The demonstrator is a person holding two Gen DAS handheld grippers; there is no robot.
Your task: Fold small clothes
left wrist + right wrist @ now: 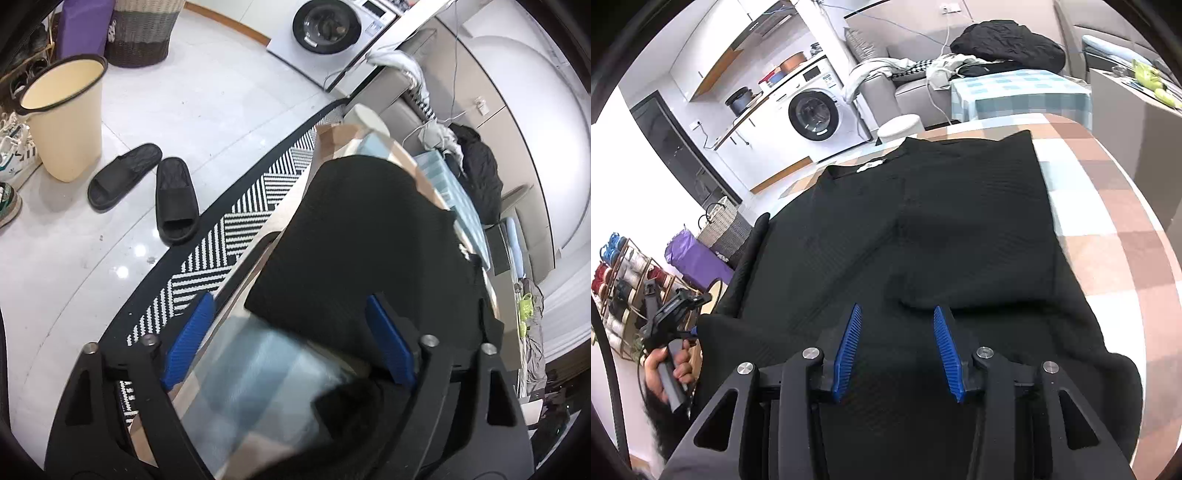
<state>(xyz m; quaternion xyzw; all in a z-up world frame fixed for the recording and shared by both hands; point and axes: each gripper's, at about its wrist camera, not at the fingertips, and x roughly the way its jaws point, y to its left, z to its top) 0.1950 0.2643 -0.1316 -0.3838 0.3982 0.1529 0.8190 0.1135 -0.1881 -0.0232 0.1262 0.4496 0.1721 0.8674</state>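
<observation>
Black garment (923,240) flat on checked table (1108,206), left tongs (291,343) wide at its edge; right tongs (897,350) parted above it, empty

white tiled floor (221,92) — washing machine (816,107), grey sofa (908,88)

This is a lived-in home, a combined living and laundry space. A front-loading washing machine (816,112) stands under a counter with pots on top, beside white cupboards. A grey sofa (908,88) piled with clothes sits past the far edge of the checked-cloth table (1108,206). Black slippers (173,199) lie on the tiled floor near a woven laundry basket (142,31), a cream bin (66,118) and a shoe rack (624,288).
</observation>
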